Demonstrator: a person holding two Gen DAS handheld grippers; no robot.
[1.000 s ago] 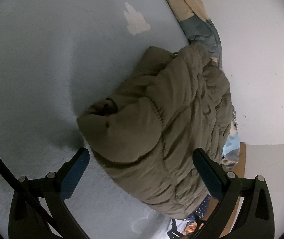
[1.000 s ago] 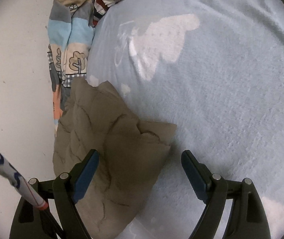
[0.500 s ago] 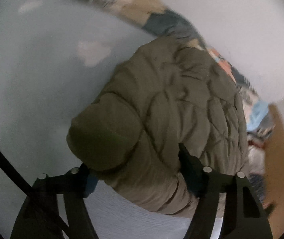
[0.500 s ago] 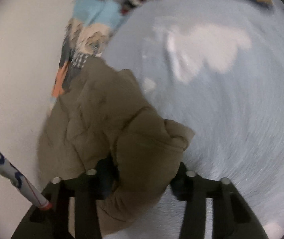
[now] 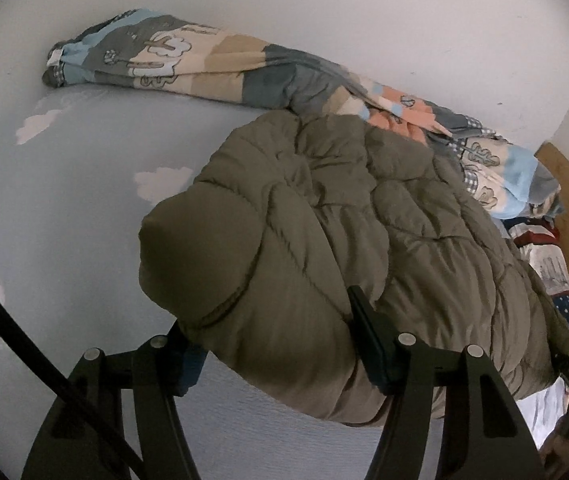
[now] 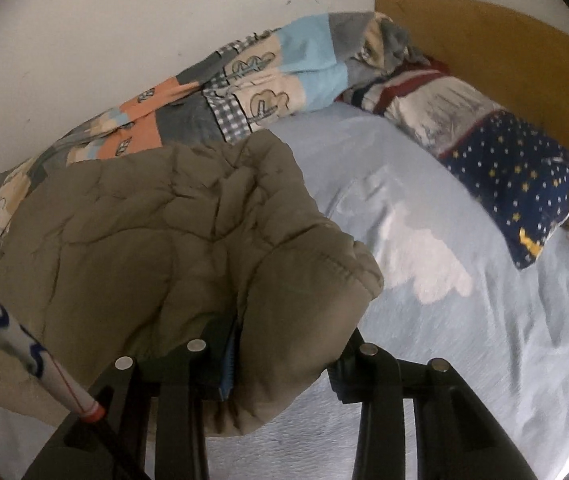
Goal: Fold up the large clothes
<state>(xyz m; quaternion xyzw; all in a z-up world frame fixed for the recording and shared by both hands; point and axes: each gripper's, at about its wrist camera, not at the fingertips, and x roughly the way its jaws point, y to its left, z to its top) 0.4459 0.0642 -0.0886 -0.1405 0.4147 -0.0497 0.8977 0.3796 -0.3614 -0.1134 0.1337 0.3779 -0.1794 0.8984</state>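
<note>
An olive-green quilted jacket (image 5: pixel 324 248) lies bunched on a light blue bed sheet with white clouds (image 5: pixel 64 208), against the wall side. My left gripper (image 5: pixel 280 344) is shut on the jacket's near puffy edge, with fabric bulging between the fingers. In the right wrist view the same jacket (image 6: pixel 144 240) fills the left half. My right gripper (image 6: pixel 284 340) is shut on its near corner, and the fabric hides most of both fingers.
A patchwork quilt (image 5: pixel 212 64) lies rolled along the white wall (image 5: pixel 364 8); it also shows in the right wrist view (image 6: pixel 244 80). A star-patterned pillow (image 6: pixel 516 176) lies by the wooden headboard (image 6: pixel 504 48). A white pen-like rod (image 6: pixel 24 344) crosses the lower left.
Both grippers were open around the jacket's edges a second ago. They have closed on the fabric and lifted and tilted, bringing the wall, quilt and headboard into view.
</note>
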